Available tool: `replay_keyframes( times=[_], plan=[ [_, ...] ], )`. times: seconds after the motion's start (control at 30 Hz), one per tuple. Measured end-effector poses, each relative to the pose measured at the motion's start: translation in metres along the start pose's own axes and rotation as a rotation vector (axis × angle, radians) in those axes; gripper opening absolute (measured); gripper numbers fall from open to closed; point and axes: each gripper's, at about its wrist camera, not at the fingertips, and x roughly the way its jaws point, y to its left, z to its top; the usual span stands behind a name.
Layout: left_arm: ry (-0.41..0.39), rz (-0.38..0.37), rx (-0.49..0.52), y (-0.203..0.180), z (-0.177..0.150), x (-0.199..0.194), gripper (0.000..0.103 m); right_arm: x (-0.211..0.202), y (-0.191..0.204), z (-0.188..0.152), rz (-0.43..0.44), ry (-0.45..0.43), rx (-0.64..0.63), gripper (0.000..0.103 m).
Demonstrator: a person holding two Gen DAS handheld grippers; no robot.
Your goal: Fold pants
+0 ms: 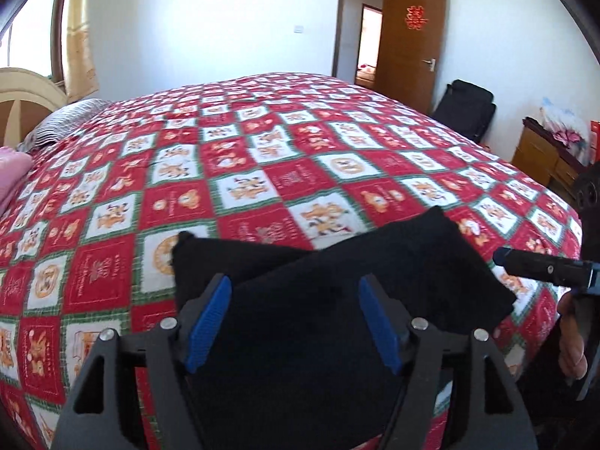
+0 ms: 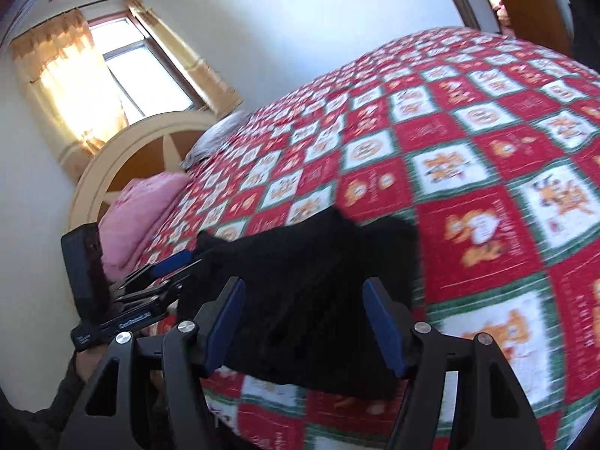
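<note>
Left wrist view: the red, white and green checked quilt (image 1: 262,142) stretches wide and bare beyond the folded black fabric pants (image 1: 337,300), which lie near the bed's front edge, layers stacked askew. The left tongs (image 1: 296,322) hover above them, blue pads spread, gripping nothing.

Right wrist view: the pants (image 2: 311,292) lie at the quilt's (image 2: 487,187) near edge; right tongs (image 2: 303,326) hang tilted, spread, empty.

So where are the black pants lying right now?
The black pants lie on the red checked quilt near the bed's front edge, directly ahead of both open grippers in each wrist view, far from the pink pillow at the headboard end.
</note>
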Motion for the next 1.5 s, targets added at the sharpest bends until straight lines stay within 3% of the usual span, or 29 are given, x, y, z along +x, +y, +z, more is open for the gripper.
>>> replay_keyframes(
  times=[0.07,0.17,0.2,0.23,0.4,0.47,0.57,0.63,0.7,0.8,0.9,1.0,1.2,1.33,1.4,1.5],
  plan=[
    [-0.010,0.031,-0.015,0.007,-0.004,0.001,0.083,0.011,0.002,0.000,-0.058,0.010,-0.013,0.067],
    [-0.011,0.032,-0.050,0.016,-0.009,0.001,0.086,0.025,-0.011,0.004,-0.056,0.041,0.061,0.067],
    [-0.009,0.030,-0.062,0.019,-0.011,0.002,0.086,0.028,-0.014,0.003,-0.027,0.056,0.070,0.064],
    [-0.009,0.032,-0.070,0.020,-0.012,0.003,0.086,0.033,-0.012,0.003,0.005,0.084,0.061,0.050],
    [-0.003,0.038,-0.068,0.019,-0.013,0.007,0.086,0.048,-0.005,0.001,-0.031,0.108,0.017,0.047],
    [-0.007,0.038,-0.073,0.021,-0.012,0.006,0.086,0.043,-0.003,0.001,-0.047,0.092,-0.010,0.016],
    [-0.020,0.038,-0.088,0.025,-0.011,0.003,0.087,0.023,0.005,0.005,-0.019,0.033,-0.046,0.015],
    [-0.027,0.050,-0.086,0.026,-0.010,0.003,0.097,0.008,0.013,0.005,-0.016,-0.021,-0.094,0.015],
    [-0.033,0.062,-0.080,0.027,-0.010,0.007,0.100,-0.006,0.013,0.003,-0.023,-0.059,-0.104,0.015],
    [0.004,0.077,-0.070,0.029,-0.013,0.023,0.100,-0.001,-0.009,-0.001,-0.067,-0.019,-0.055,0.015],
    [0.058,0.073,-0.070,0.031,-0.020,0.039,0.101,0.018,-0.045,-0.009,-0.089,0.058,0.075,0.015],
    [0.053,0.050,-0.106,0.036,-0.023,0.037,0.103,0.018,-0.057,-0.010,-0.048,0.063,0.133,0.015],
    [-0.015,0.102,-0.127,0.043,-0.016,0.016,0.103,0.011,-0.049,-0.013,-0.095,0.045,0.094,0.016],
    [-0.062,0.104,-0.158,0.055,0.001,0.011,0.103,-0.011,-0.021,-0.008,-0.242,-0.082,-0.054,0.025],
    [-0.052,0.096,-0.144,0.053,0.007,0.019,0.103,-0.018,-0.005,-0.007,-0.230,-0.135,-0.122,0.028],
    [-0.020,0.097,-0.081,0.039,0.014,0.037,0.103,-0.013,0.018,-0.008,-0.147,-0.127,-0.225,0.048]
  ],
)
